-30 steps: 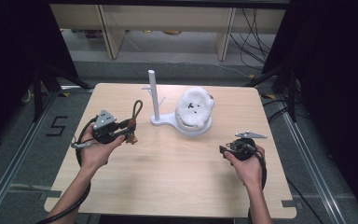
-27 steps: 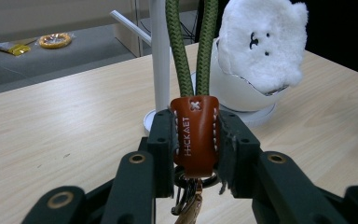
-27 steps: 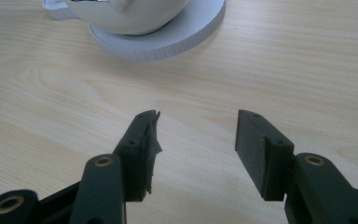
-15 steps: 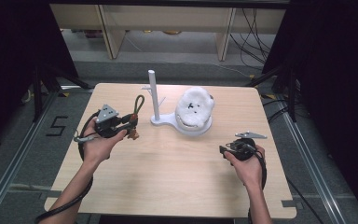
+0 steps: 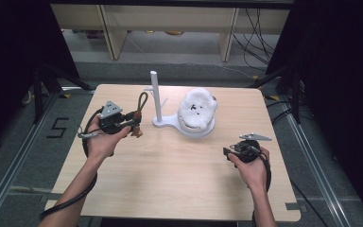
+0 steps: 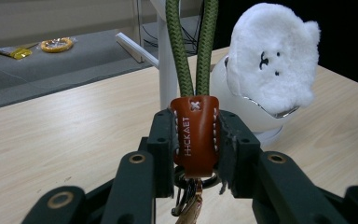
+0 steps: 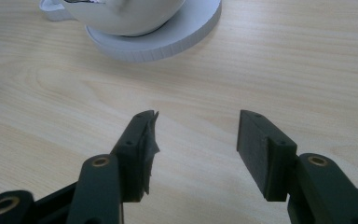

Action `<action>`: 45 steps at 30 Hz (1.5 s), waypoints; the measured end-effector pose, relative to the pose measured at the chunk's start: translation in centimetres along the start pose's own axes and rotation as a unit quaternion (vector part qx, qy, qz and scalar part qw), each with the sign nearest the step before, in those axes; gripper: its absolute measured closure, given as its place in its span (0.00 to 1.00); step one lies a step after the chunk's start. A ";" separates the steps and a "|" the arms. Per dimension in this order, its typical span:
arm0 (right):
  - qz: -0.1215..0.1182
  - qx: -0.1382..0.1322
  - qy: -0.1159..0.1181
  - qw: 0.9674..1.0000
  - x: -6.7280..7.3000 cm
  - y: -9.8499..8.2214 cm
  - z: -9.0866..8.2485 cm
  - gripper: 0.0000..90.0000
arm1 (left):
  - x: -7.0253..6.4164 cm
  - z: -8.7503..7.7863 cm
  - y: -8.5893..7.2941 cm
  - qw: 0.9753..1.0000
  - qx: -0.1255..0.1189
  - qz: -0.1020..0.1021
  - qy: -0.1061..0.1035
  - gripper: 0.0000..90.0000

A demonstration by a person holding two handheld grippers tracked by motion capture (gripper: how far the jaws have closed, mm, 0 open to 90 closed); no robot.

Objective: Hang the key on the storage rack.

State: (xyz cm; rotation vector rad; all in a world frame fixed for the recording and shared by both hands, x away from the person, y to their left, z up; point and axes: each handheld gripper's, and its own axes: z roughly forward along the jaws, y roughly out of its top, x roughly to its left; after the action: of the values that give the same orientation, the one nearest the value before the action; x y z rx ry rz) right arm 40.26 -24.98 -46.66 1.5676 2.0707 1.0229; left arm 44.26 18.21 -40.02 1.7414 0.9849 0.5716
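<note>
In the high view, the left gripper (image 5: 133, 124) holds the keychain strap (image 5: 140, 108) above the left part of the tabletop (image 5: 170, 179), just beside the white stand (image 5: 157, 97). The olive cord loop rises clear of the stand's post, so the strap is picked up but, as I judge it, not yet hung; getting the loop onto the stand is what is left. The right gripper (image 5: 229, 152) rests low near the right edge, well apart from the strap, with nothing in it. A fluffy white plush (image 5: 197, 108) sits on the stand's round base.

In the left gripper view, the fingers (image 6: 164, 149) are clamped on the brown leather tab (image 6: 195, 135) of the strap, which is smooth, white-stitched and stamped with letters. Two strands of braided olive cord (image 6: 186, 46) run upward from it, and a metal ring and clasp hang below. Behind stand the matte post and the plush with its small stitched face.

In the right gripper view, the fingers (image 7: 261, 149) stand wide apart over bare, pale wood grain with nothing between them. One pad has a ragged, torn edge. The ribbed rim of the stand's base (image 7: 168, 42) lies farther off.
</note>
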 end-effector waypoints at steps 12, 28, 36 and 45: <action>0.001 0.001 0.003 1.000 -0.1 0.0 -0.1 0.53 | 0.3 0.9 0.7 1.000 -0.006 -0.010 0.001 0.76; 0.002 0.001 0.005 1.000 0.0 0.0 0.1 0.53 | 1.0 1.4 1.3 1.000 -0.008 -0.020 0.007 0.75; 0.002 0.001 0.003 1.000 -0.1 0.0 0.1 0.53 | 1.4 1.9 1.3 1.000 -0.004 -0.029 0.009 0.75; -0.001 0.003 0.002 1.000 -0.1 -0.1 0.1 0.52 | 1.7 2.3 1.3 0.999 -0.002 -0.035 0.009 0.75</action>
State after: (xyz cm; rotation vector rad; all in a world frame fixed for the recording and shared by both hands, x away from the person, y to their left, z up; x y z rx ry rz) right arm 40.29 -25.07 -46.79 1.5688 2.0801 1.0213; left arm 47.39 18.17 -39.81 1.6938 1.0520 0.5455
